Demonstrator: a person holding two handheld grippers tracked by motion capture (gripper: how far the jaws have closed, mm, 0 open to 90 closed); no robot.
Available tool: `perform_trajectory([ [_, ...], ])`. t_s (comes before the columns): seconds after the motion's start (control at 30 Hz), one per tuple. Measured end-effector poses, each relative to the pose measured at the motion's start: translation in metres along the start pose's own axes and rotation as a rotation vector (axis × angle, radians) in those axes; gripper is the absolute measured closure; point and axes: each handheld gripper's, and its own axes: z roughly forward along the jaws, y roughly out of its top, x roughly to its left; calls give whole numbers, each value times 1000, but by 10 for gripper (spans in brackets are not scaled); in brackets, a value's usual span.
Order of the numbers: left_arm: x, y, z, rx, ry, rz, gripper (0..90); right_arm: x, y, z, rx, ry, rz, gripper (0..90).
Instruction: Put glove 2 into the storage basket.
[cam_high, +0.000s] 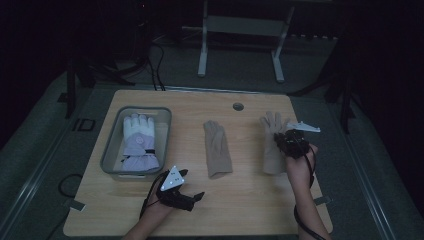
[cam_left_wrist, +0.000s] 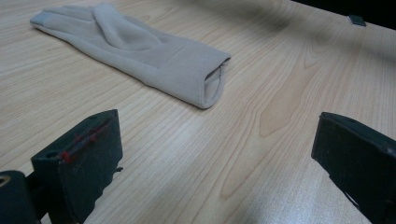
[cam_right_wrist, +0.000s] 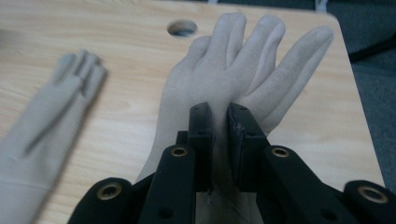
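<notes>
Two beige gloves lie flat on the wooden table (cam_high: 250, 200). The middle glove (cam_high: 218, 147) (cam_left_wrist: 154, 56) (cam_right_wrist: 46, 116) has its cuff toward me. My right gripper (cam_high: 286, 138) (cam_right_wrist: 219, 121) sits on the palm of the right glove (cam_high: 272, 160) (cam_right_wrist: 224, 65), whose fingers are spread and point away. Its jaws stand nearly together with a fold of that glove's fabric pinched between them. My left gripper (cam_high: 195, 197) (cam_left_wrist: 215, 154) hovers low near the table's front, short of the middle glove's cuff. It is wide open, with bare wood between its fingers (cam_left_wrist: 88, 154).
At the left stands a grey bin (cam_high: 112, 145) holding a white and lavender glove (cam_high: 139, 140). A round cable hole (cam_high: 238, 106) (cam_right_wrist: 182, 28) is at the table's far edge. Grey floor, cables and a stand's legs (cam_high: 202, 55) lie beyond.
</notes>
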Motion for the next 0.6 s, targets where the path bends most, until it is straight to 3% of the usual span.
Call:
perform_trajectory([
  [0.3,0,0,0,0,1,5,22,40,31,-2,-27,54,-51,805],
  [0.57,0,0,-1,-5,0,7,22,73,44,2,-43,100,-77,805],
  [0.6,0,0,0,-4,-1,5,21,83,47,4,-44,114,-77,805],
])
